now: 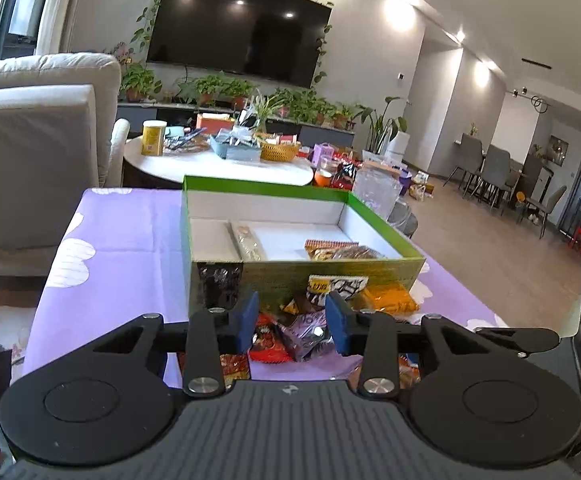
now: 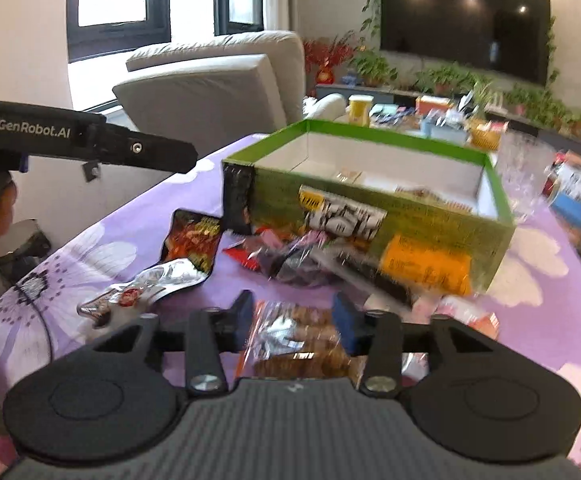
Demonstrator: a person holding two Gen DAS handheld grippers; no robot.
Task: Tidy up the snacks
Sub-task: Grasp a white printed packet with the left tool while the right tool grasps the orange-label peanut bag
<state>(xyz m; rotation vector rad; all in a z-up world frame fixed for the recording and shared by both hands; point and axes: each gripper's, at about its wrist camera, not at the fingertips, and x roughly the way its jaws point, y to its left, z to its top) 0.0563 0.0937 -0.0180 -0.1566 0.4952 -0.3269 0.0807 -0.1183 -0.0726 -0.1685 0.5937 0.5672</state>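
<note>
while the left hand-held gripper (image 1: 292, 322) hangs with its blue pads spread apart and nothing between them, it looks over a heap of snack packets (image 1: 290, 332) lying on the purple flowered cloth of the counter (image 1: 122, 232), just in front of the green box (image 1: 302, 276). inside the box, on its white floor, lie a clear packet (image 1: 246, 240) near the left and a dark, orange-edged packet (image 1: 342, 250) toward the right. an orange packet (image 1: 388, 298) leans against the box's near wall. the right hand-held gripper (image 2: 292, 318) is also spread wide, its pads on either side of a clear bag of brown snacks (image 2: 298, 344) resting on the cloth; the blur makes it hard to say, but the pads seem not to touch it. a silver packet (image 2: 146, 288) and a black-and-red packet (image 2: 194, 240) lie to the left, apart from the heap.
</note>
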